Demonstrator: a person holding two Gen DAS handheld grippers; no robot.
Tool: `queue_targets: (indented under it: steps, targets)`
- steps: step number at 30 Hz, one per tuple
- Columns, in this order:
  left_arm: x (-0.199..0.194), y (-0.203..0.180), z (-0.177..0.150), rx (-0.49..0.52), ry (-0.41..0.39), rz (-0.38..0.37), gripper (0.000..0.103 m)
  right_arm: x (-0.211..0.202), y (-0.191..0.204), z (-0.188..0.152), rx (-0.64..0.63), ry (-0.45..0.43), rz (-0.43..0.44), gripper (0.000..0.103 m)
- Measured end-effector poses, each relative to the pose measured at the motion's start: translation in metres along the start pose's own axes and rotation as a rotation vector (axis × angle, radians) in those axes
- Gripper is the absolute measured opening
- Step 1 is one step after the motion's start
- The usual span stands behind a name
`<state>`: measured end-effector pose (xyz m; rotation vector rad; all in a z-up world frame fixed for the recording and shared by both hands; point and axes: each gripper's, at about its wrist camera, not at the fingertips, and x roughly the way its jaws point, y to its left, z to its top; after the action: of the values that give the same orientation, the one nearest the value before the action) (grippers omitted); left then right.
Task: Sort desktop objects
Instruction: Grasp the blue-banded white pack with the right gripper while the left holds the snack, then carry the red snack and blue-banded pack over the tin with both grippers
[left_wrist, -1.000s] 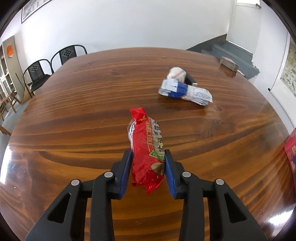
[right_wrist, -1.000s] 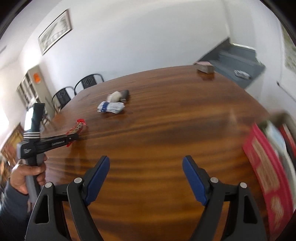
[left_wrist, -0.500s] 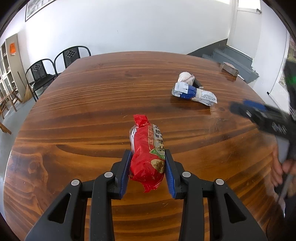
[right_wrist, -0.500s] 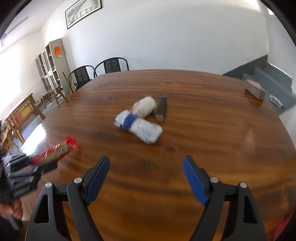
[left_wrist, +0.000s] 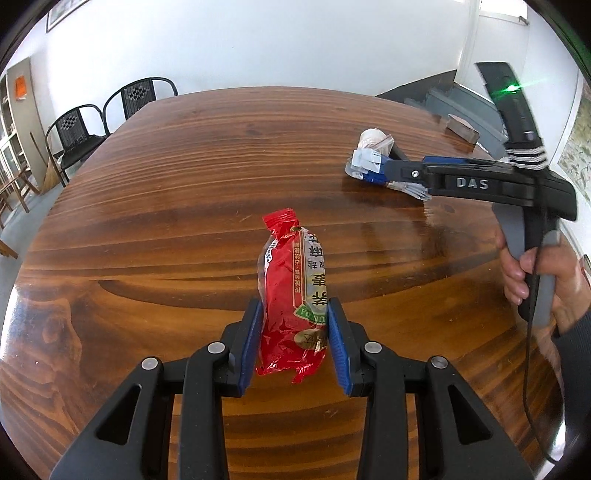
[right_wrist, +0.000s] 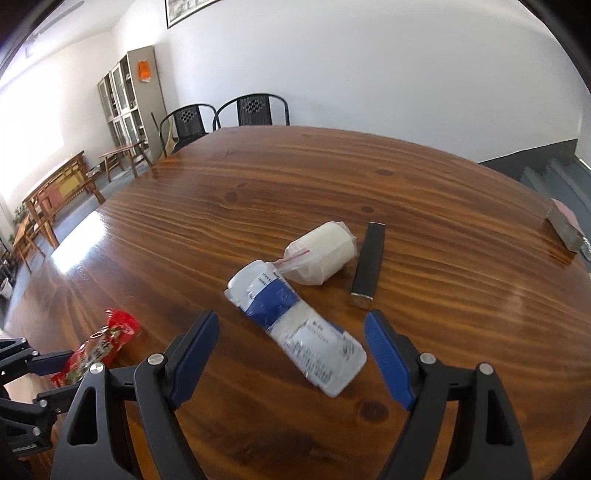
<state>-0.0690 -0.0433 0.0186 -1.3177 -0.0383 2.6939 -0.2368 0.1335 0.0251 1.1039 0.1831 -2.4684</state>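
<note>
the left tool (left_wrist: 293, 345) is clamped on the red snack packet (left_wrist: 293, 291), above the wooden bench (left_wrist: 166, 206). the right tool (right_wrist: 291, 354) stands wide apart around the blue-and-white packet (right_wrist: 295, 328) (lying flat), near a white roll (right_wrist: 325, 254) and black bar (right_wrist: 367, 264).

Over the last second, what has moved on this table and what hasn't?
The right tool swung over from the table's far right side toward the blue-and-white packet and now stands open around it, not yet gripping. The left tool stayed shut on the red snack packet. The white roll and dark bar lie where they were.
</note>
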Motion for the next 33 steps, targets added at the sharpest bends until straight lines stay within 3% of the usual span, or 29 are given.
queue_targets:
  steps: [7, 10, 12, 15, 18, 29, 33]
  targets:
    - [0.009, 0.003, 0.002, -0.02, 0.011, 0.02, 0.05, 0.009, 0.007, -0.006, -0.013, 0.047, 0.019, 0.083]
    - [0.012, 0.001, 0.004, -0.02, 0.003, 0.032, 0.058, 0.012, 0.017, -0.01, -0.055, 0.073, -0.001, 0.059]
    - [0.014, 0.001, 0.004, -0.013, -0.009, 0.043, 0.058, 0.011, 0.023, -0.011, -0.071, 0.076, -0.003, 0.044]
    - [0.015, 0.001, 0.005, -0.015, -0.021, 0.046, 0.057, 0.008, 0.03, -0.016, -0.081, 0.074, 0.001, 0.042]
    - [0.013, -0.001, 0.006, -0.023, -0.022, 0.042, 0.036, 0.003, 0.033, -0.023, -0.064, 0.073, 0.023, 0.041]
    - [-0.009, 0.002, 0.002, -0.041, -0.066, 0.006, 0.035, -0.052, 0.034, -0.043, 0.076, -0.008, 0.163, 0.039]
    - [-0.017, 0.0, -0.001, -0.041, -0.081, -0.005, 0.035, -0.062, 0.044, -0.05, 0.098, -0.019, 0.157, 0.039]
